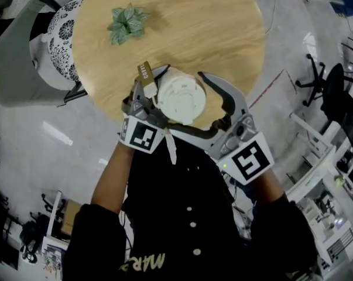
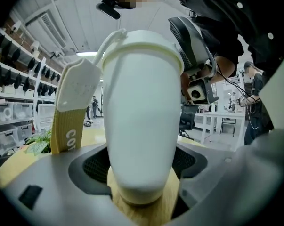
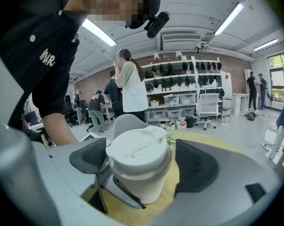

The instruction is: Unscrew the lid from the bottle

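left gripper [image 2: 142,171] jaws are clamping the bottle [image 2: 142,121] low down on the tabletop [image 1: 182,22]; right gripper [image 3: 144,161] jaws are standing apart around the lid [image 3: 138,149]; centre them and close squarely before twisting.

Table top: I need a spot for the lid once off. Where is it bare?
Bare: the table's far half, right of the plant and beyond the bottle. Crowded: the near edge, where left gripper and right gripper flank the bottle.

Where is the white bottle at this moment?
Head view: the white bottle stands at the near edge of the round wooden table, between the jaws of the left tool and the right tool.
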`<move>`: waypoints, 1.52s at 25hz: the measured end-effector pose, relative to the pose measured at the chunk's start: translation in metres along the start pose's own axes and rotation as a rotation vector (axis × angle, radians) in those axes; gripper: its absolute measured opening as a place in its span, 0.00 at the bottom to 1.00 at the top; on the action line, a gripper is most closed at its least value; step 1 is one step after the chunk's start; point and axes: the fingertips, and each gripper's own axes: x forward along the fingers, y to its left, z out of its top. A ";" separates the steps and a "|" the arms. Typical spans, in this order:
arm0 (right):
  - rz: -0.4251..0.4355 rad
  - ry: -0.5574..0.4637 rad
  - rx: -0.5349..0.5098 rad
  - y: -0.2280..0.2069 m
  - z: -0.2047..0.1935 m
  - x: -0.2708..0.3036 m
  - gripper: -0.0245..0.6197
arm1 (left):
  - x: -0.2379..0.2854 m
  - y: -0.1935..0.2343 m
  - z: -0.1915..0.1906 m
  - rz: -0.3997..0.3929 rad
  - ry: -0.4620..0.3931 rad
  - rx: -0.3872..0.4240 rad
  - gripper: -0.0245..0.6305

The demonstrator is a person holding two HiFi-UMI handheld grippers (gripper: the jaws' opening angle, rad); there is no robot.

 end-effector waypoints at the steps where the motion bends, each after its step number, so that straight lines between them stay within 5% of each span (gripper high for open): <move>1: -0.005 0.001 -0.004 0.000 -0.001 0.002 0.76 | 0.000 0.000 0.000 0.000 -0.001 0.000 0.61; 8: -0.050 -0.009 -0.074 0.000 -0.006 0.011 0.74 | 0.000 0.000 0.000 -0.002 -0.004 0.002 0.61; 13: -0.005 -0.042 -0.081 0.001 -0.007 0.009 0.74 | 0.000 0.000 -0.001 -0.010 0.004 0.013 0.61; 21: 0.295 -0.058 -0.166 0.009 -0.004 0.007 0.72 | -0.002 -0.002 -0.001 -0.120 0.024 0.045 0.61; 28: 0.410 -0.073 -0.165 0.006 -0.009 0.004 0.73 | 0.002 -0.005 0.002 -0.216 -0.003 0.067 0.61; 31: 0.337 -0.043 -0.103 0.002 -0.013 0.010 0.77 | 0.001 -0.002 0.003 -0.212 -0.027 0.067 0.61; 38: -0.084 -0.081 -0.046 -0.002 -0.005 0.013 0.78 | -0.001 -0.008 0.001 -0.199 0.029 0.059 0.61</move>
